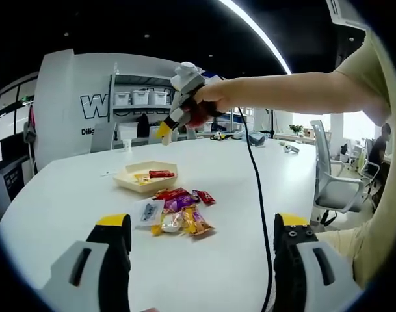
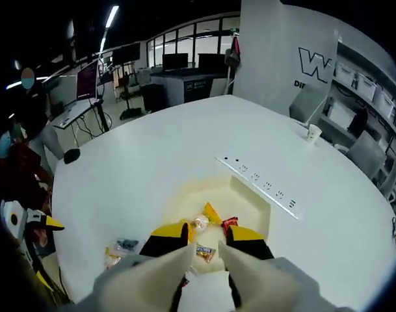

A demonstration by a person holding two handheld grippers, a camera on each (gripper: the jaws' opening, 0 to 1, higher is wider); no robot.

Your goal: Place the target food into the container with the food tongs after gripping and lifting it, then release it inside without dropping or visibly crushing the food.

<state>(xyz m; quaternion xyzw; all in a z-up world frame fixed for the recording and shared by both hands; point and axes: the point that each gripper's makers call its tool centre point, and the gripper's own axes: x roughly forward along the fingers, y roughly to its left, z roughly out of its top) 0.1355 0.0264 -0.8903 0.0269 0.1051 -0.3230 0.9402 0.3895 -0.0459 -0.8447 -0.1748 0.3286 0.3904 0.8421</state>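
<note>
Tongs (R): right gripper (image 2: pixel 204 233) does the tong job; jaws set narrow w/ a gap, nothing seen clamped btwn them; tray contents show thru the gap
Height: held high above the container (image 2: pixel 246 195), pointing down; prob. so a packet would fall inside the walls
Tongs (L): left gripper (image 1: pixel 202 222) jaws wide, holding nothing; low over the table (image 1: pixel 67 195), aimed at the pile, likely waiting
Target food: snack packets (image 1: pixel 179 213) heaped on the table just beside the container, nearer the left gripper; untouched by either
Container: cream tray; red packet (image 1: pixel 161 173) + a few others already inside
Cable: black cord (image 1: pixel 255 175) hangs from the right gripper near the pile; could snag
Stage: some placed; pile left
</note>
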